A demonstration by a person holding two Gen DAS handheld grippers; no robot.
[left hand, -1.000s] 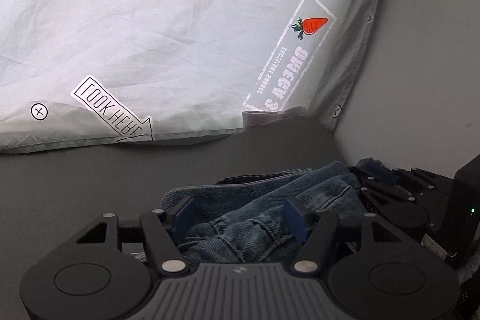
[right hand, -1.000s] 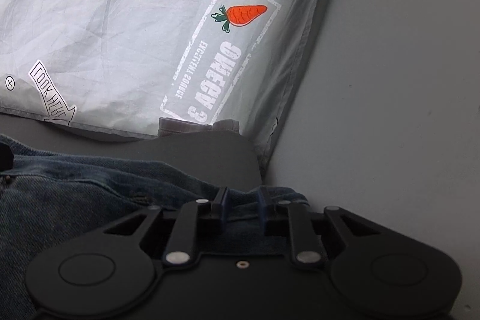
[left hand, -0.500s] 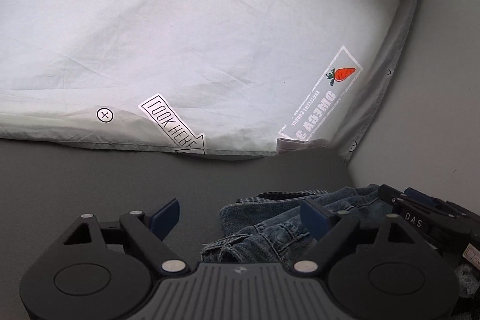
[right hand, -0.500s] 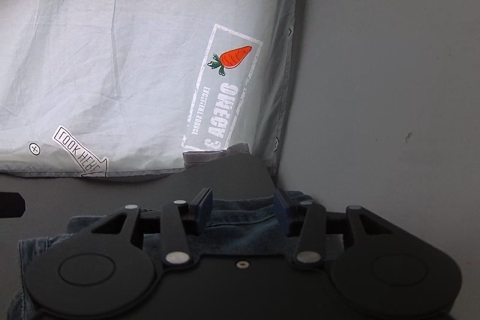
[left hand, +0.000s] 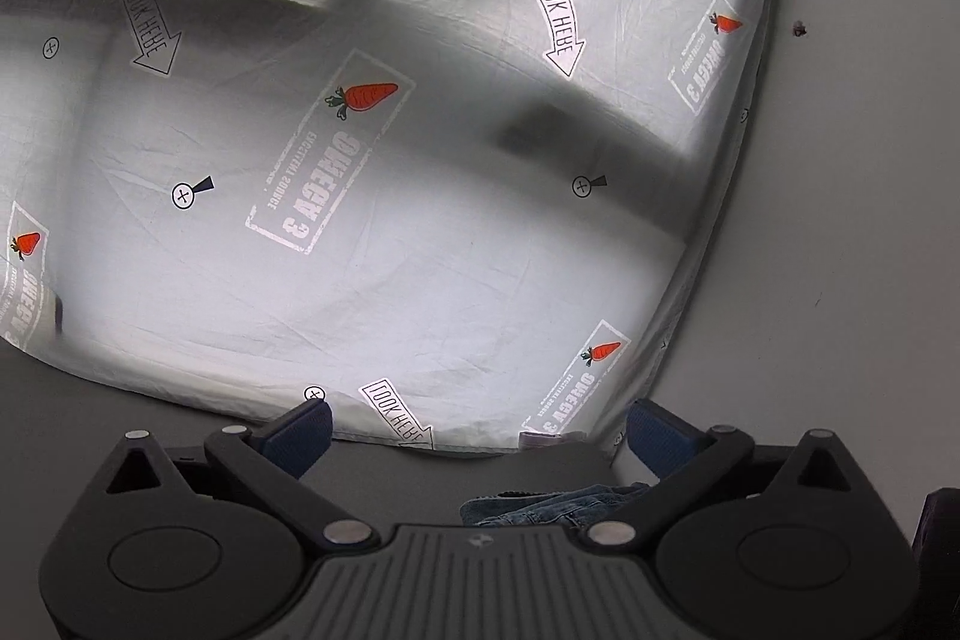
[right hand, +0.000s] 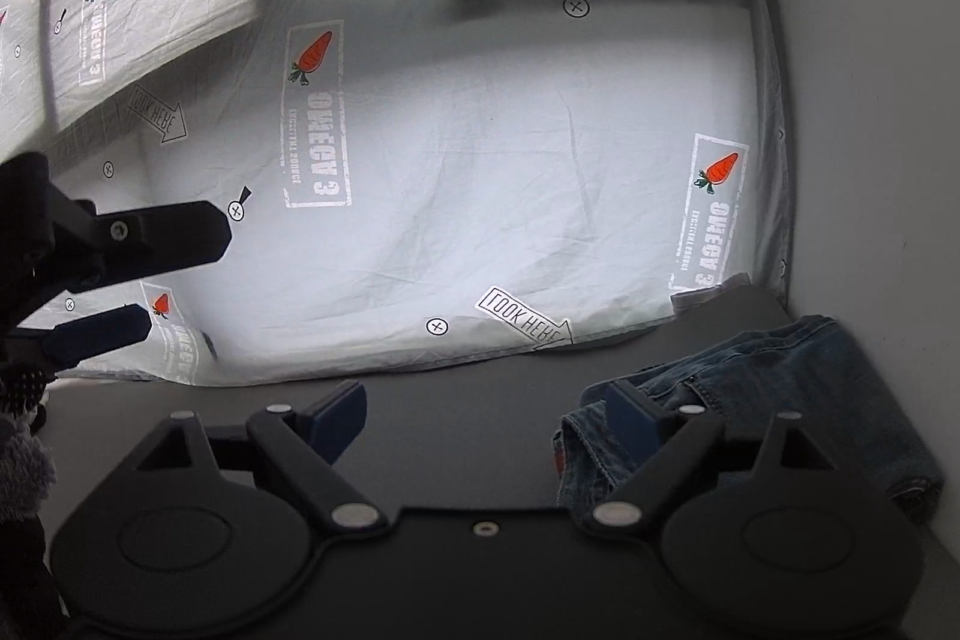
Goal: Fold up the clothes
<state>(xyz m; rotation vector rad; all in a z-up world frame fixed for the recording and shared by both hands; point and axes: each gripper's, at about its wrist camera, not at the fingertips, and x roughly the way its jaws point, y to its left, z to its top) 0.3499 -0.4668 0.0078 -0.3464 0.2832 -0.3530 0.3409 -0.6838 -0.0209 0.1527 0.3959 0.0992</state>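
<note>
Below the left wrist camera, the left hand-held gripper [left hand: 477, 430] stands released, its blue-padded fingers [left hand: 297, 427] spread wide with nothing between them. A second ago those pads were closed around the bundle of faded blue denim jeans [left hand: 558, 505]; now only a small heap of it shows low between the jaws, lying on the dark grey desk [left hand: 120, 412], and the view has pulled up and back. The pale grey printed sheet [left hand: 450, 250] fills the far ground, bearing carrot stamps with mirrored writing that reads roughly "OMEGA 3" and arrows lettered "LOOK HERE", also reversed.

From the right wrist camera, the right hand-held gripper [right hand: 486, 415] is likewise released and empty, where a second ago it pinched the denim edge. The jeans [right hand: 780, 388] rest folded at the desk's right end, just behind the right pad. My judgement: this garment is set down finished, and both hands are free for the next piece.
</note>
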